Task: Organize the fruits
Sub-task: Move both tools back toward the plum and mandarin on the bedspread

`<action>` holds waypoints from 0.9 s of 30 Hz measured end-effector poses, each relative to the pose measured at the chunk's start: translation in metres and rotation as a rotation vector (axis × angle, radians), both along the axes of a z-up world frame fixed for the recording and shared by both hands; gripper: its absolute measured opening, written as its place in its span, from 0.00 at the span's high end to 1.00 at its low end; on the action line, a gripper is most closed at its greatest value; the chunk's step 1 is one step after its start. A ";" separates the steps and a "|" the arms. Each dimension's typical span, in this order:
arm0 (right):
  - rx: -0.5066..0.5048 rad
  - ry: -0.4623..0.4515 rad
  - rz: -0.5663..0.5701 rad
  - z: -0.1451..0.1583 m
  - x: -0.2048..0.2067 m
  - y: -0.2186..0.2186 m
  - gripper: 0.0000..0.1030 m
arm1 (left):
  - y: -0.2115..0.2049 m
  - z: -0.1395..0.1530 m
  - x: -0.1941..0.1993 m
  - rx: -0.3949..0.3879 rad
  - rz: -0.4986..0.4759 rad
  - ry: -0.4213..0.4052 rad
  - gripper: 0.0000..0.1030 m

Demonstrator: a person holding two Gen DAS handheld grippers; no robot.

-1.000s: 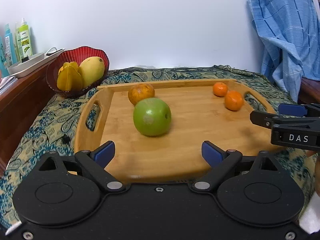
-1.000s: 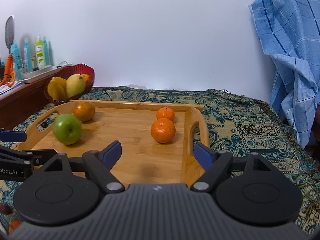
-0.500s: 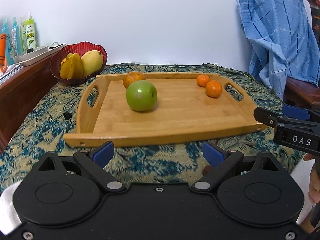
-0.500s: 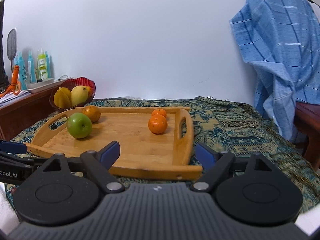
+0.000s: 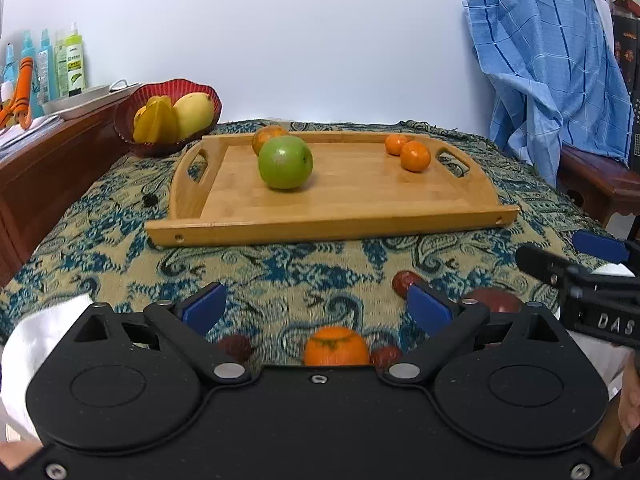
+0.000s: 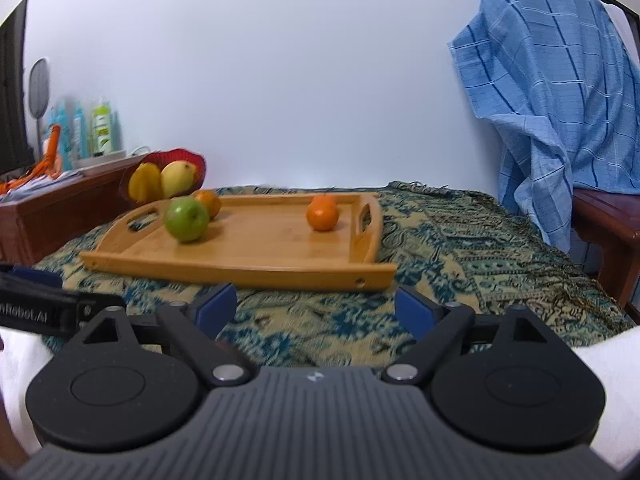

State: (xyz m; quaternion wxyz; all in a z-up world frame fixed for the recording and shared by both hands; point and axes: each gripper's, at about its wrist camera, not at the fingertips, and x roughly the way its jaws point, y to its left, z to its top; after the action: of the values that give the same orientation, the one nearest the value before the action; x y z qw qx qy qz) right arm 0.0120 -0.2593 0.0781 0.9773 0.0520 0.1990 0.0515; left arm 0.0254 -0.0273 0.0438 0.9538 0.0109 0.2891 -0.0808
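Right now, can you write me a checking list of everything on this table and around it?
Surface: patterned tablecloth over the table.
Job's things: wooden tray holding a green apple, an orange behind it and two mandarins near its right handle; a mandarin and dark red fruits lie on the cloth in front of the tray; red bowl with a mango and a starfruit.
Clutter: nothing seen.
Grippers: left gripper and right gripper, jaws opening, nothing between them.
Cables: nothing seen.
Surroundings: blue checked cloth draped at right; bottles on a wooden sideboard at left.
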 end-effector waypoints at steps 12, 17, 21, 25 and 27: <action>-0.041 0.018 0.055 -0.014 -0.026 0.015 0.05 | 0.000 -0.013 -0.017 0.013 0.003 0.001 0.07; -0.050 0.026 0.070 -0.017 -0.031 0.020 0.05 | 0.001 -0.014 -0.020 -0.006 -0.016 0.025 0.25; -0.049 0.027 0.079 -0.018 -0.034 0.023 0.05 | 0.001 -0.016 -0.021 -0.009 -0.023 0.040 0.33; -0.045 0.028 0.103 -0.018 -0.035 0.027 0.05 | 0.001 -0.018 -0.022 -0.001 -0.031 0.047 0.45; -0.054 0.028 0.116 -0.019 -0.036 0.030 0.06 | 0.001 -0.019 -0.022 0.003 -0.035 0.050 0.49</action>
State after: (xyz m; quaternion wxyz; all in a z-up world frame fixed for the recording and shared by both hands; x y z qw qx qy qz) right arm -0.0242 -0.2291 0.0590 0.9708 0.0148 0.2165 0.1019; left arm 0.0029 -0.0268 0.0245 0.9447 0.0154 0.3130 -0.0971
